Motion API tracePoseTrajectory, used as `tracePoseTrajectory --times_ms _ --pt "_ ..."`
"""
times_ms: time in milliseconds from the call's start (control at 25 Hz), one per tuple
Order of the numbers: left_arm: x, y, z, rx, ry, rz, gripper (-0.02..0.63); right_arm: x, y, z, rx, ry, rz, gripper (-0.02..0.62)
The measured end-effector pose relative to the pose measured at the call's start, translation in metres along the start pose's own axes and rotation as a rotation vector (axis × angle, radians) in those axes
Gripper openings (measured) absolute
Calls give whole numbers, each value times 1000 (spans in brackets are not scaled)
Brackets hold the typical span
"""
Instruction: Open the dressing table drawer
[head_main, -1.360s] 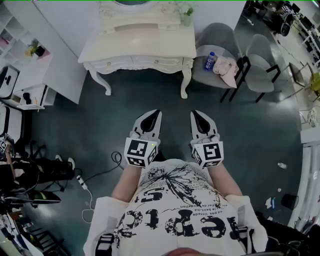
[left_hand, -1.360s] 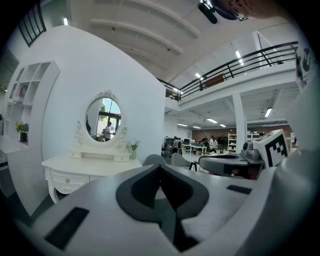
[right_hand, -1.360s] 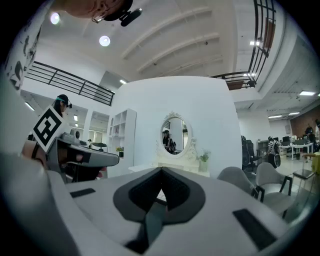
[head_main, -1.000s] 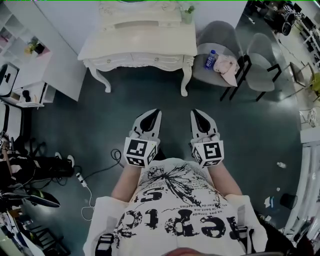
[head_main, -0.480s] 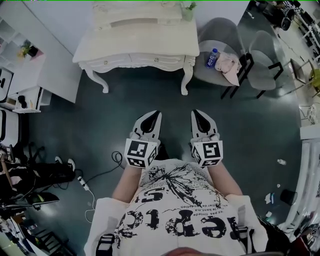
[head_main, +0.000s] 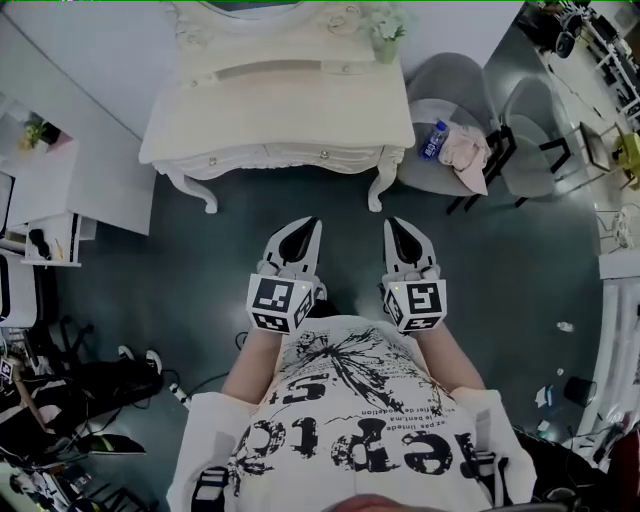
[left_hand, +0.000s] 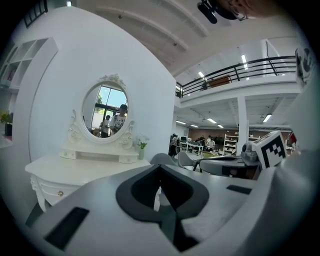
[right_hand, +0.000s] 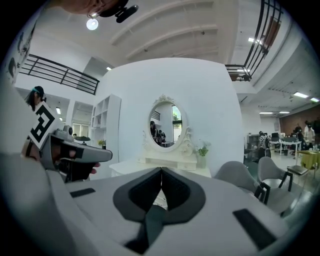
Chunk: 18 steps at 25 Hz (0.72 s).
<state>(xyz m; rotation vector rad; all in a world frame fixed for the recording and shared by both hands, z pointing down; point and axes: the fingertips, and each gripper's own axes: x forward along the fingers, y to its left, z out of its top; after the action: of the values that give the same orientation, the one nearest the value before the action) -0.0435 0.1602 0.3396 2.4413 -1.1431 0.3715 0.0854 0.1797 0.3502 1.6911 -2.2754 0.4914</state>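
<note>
While the dressing table drawer (head_main: 268, 157) sits closed, we hold the left tool (head_main: 306, 226) and right tool (head_main: 392, 226) well short of it, jaws together on nothing.

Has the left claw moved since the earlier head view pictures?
Yes. The left claw has moved toward the dressing table: in the head view, the strip of floor between its tips and the table's front edge has narrowed.

The only lettering is on the person's white shirt (head_main: 350, 430), near the bottom of the head view. Its large black letters look like "repte", and the smaller lines above them are too fine to read. The left gripper (head_main: 308, 224) and right gripper (head_main: 392, 224) bear square black-and-white marker patterns. The label on the bottle (head_main: 433, 141), far right, is too small to read.
</note>
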Motion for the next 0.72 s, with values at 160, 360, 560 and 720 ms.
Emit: tracePoseTrajectory --times_ms 160,360,560,720 --pt "18 52 17 17 -8 -2 18 52 12 12 -7 6 4 17" --pt "36 100 29 20 -11 1 18 105 20 25 -10 5 2 17" --pt "53 128 27 -2 8 5 18 140 20 26 -8 22 2 17" --pt "75 145 20 -19 21 15 18 166 9 16 -2 44 0 17"
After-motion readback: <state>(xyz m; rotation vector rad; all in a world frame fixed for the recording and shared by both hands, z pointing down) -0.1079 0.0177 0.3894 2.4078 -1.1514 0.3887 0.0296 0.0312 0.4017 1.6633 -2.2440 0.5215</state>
